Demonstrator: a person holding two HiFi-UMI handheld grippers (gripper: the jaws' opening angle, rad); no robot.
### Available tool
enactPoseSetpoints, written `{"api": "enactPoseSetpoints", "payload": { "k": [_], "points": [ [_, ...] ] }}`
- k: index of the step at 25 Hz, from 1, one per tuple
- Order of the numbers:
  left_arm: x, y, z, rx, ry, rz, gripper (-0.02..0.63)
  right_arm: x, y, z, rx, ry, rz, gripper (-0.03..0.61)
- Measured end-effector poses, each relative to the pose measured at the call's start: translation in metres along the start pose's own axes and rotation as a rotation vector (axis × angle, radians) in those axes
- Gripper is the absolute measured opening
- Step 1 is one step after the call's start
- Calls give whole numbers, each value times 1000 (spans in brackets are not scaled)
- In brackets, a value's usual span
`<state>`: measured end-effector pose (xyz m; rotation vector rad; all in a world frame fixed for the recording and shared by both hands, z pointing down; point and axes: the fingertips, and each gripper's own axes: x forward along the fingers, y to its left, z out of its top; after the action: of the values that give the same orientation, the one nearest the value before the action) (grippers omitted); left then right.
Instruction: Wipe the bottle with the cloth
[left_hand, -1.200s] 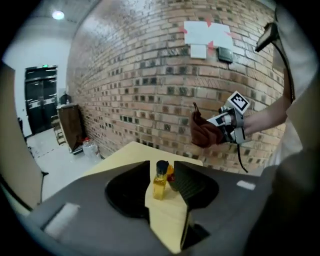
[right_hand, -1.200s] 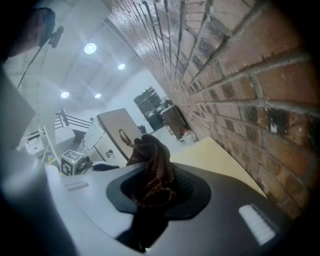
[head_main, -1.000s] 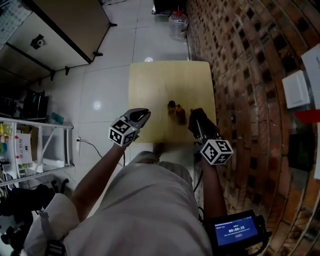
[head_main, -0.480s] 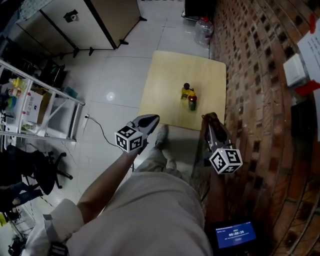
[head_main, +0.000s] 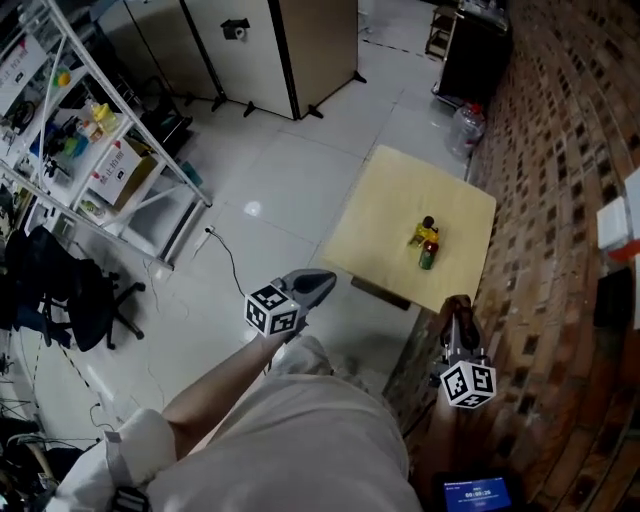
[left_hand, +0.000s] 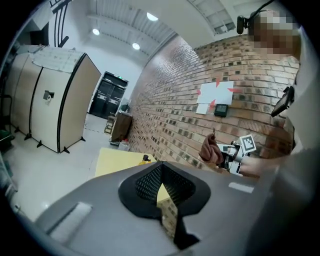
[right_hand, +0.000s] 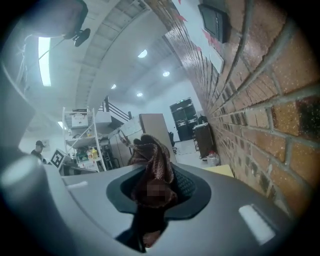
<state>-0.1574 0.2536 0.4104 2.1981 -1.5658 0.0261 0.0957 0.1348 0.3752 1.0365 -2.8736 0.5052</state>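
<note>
step: carry the cloth back to the bottle, approach level, steady it with the free tool first | pale yellow square wooden table (head_main: 395, 210) well ahead of both tools | left gripper (head_main: 320, 284) clenched, empty | right gripper (head_main: 461, 330) grasps brown knitted cloth (right_hand: 151, 160) | small green red-capped bottle (head_main: 428, 256) on the table, well ahead of the right gripper | change: a second ago bottle sat just beside my tools, now well apart

Bottle (head_main: 428, 256) on surface (head_main: 390, 210), nr its wall side, w/ a small item (head_main: 424, 231) just behind it. Brick wall (head_main: 560, 150) along surface's right; jug (head_main: 467, 130) behind surface. Shelf rack (head_main: 90, 130) far left. Left tool (head_main: 322, 282) off near-left edge, over floor (head_main: 270, 190) — right tool (head_main: 458, 306), w/ cloth (right_hand: 150, 165), off near-right corner.
</note>
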Motion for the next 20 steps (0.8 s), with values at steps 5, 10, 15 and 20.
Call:
{"api": "enactPoseSetpoints", "payload": {
  "k": [5,10,15,20],
  "points": [
    [-15,12,-9,-33,5,-14,18,-13,9,-12,-17,15,-37,83],
    [-42,18,-22,1,49,-60,18,-16,28,-30,31,42,-86,83],
    [-70,46,-34,0,77,-43,18,-12,49,-30,53,21,-89,84],
    [-68,53,-40,-52,75,-61,17,-11,68,-25,60,-16,-107,84]
  ]
}}
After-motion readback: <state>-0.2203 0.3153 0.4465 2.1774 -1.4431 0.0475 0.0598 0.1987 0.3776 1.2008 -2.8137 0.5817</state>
